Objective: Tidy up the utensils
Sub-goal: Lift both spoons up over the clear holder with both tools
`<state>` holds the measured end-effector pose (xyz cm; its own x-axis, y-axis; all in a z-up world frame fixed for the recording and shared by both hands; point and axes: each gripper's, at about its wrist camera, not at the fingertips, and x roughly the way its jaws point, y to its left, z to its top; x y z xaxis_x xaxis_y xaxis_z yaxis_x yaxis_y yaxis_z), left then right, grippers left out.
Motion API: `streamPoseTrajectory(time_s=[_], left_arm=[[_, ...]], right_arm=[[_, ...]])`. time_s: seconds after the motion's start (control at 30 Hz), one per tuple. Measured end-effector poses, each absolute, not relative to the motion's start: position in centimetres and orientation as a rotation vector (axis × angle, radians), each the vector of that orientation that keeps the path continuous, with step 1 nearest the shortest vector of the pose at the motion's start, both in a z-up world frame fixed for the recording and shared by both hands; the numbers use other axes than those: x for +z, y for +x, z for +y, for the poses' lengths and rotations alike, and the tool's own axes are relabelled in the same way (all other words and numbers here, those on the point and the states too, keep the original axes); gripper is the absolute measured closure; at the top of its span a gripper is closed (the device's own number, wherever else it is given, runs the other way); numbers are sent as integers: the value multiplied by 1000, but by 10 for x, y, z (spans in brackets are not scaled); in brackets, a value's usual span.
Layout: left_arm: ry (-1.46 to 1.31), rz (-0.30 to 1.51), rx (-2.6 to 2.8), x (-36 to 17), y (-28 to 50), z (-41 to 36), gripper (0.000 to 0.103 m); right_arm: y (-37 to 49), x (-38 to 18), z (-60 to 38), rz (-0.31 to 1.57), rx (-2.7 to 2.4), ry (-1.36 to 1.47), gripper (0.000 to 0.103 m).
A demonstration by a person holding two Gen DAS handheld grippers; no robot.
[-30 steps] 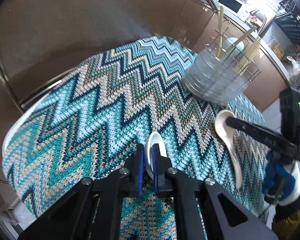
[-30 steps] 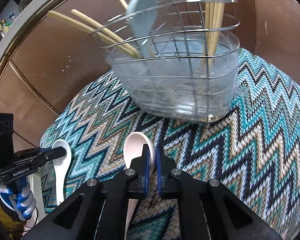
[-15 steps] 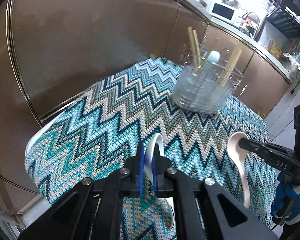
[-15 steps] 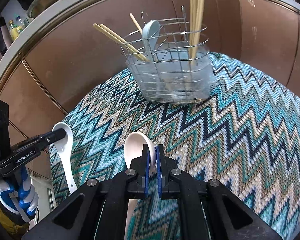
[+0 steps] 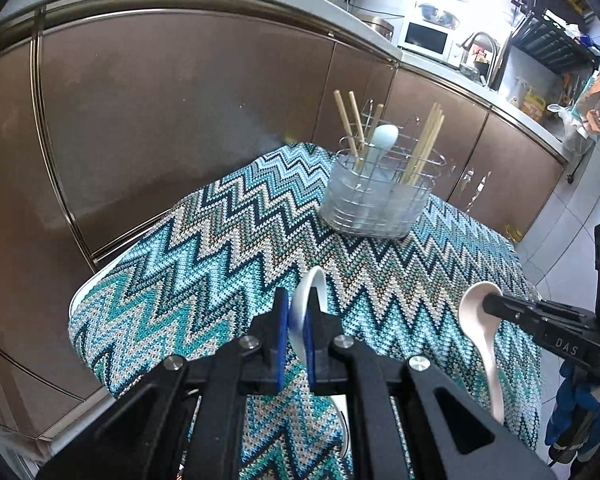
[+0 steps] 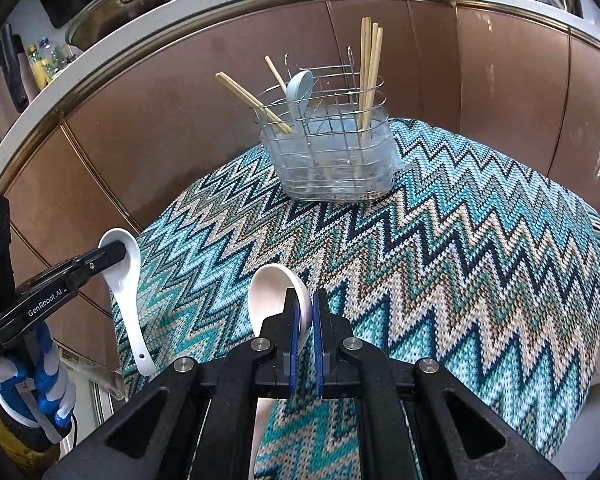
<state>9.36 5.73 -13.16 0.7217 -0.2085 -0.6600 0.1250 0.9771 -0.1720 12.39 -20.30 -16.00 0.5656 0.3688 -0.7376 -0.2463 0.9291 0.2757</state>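
Left gripper (image 5: 296, 334) pitched downward, blue pads clamped on rim of white spoon (image 5: 306, 312). Right gripper (image 6: 304, 326) likewise angled down, jaws pinched on bowl edge of cream spoon (image 6: 274, 294). Blue-and-white gloved hand (image 6: 32, 392) seen gripping left handle.

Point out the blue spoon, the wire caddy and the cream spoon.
blue spoon (image 6: 301, 85): right wrist view, on its bowl.
wire caddy (image 6: 332, 168): right wrist view, on its front wall.
cream spoon (image 6: 270, 294): right wrist view, on its bowl, ahead of the pads.
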Motion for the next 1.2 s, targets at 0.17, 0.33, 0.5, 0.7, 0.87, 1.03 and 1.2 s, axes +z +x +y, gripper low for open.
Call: streamPoseTrajectory(time_s=[0.17, 0.33, 0.5, 0.7, 0.87, 1.03, 1.2], left_arm=[[-107, 709, -185, -122, 84, 56, 97], [-120, 690, -192, -114, 81, 59, 97], [-140, 638, -225, -88, 91, 56, 97], [-152, 542, -275, -43, 119, 42, 97], [-154, 423, -287, -3, 156, 23, 97], [-132, 309, -209, 16, 203, -2, 97], [-124, 299, -133, -5, 247, -21, 96]], right_arm=[[113, -154, -204, 885, 349, 149, 97], [104, -141, -205, 854, 335, 146, 97], [109, -112, -205, 771, 330, 133, 97], [138, -65, -205, 622, 337, 123, 97], [173, -28, -207, 464, 323, 130, 97], [217, -9, -204, 303, 249, 99, 97], [264, -20, -202, 216, 182, 76, 97]])
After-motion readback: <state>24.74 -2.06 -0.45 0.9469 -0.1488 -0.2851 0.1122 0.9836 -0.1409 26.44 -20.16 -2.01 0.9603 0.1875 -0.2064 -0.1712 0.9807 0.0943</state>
